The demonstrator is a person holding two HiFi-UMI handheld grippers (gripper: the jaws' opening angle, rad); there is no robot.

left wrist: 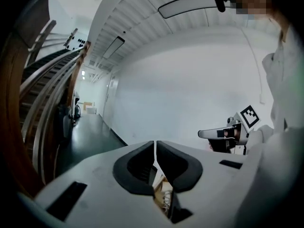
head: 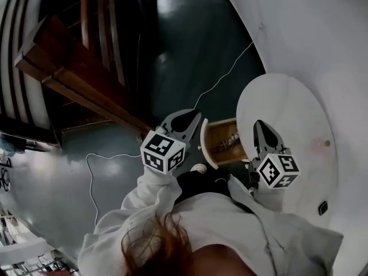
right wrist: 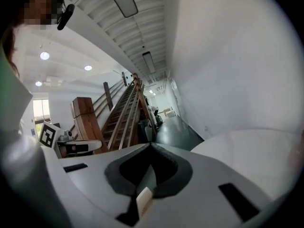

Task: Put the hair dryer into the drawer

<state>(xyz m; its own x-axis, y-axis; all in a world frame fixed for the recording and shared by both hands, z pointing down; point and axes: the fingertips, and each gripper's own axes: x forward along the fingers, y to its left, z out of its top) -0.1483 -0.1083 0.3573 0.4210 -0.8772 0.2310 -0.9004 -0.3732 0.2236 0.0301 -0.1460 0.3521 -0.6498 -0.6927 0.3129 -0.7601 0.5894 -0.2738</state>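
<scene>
Left gripper (head: pixel 194 117) closed, empty, open drawer (head: pixel 214 138) below; right gripper (head: pixel 260 126) closed, empty.

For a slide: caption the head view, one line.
Left gripper and right gripper, both shut and empty, flank the open drawer beside a round white table.

We see a dim head view, glare on the glossy dark floor (head: pixel 192 53); gripper views brighter, corners black, edges fisheye-bent
</scene>
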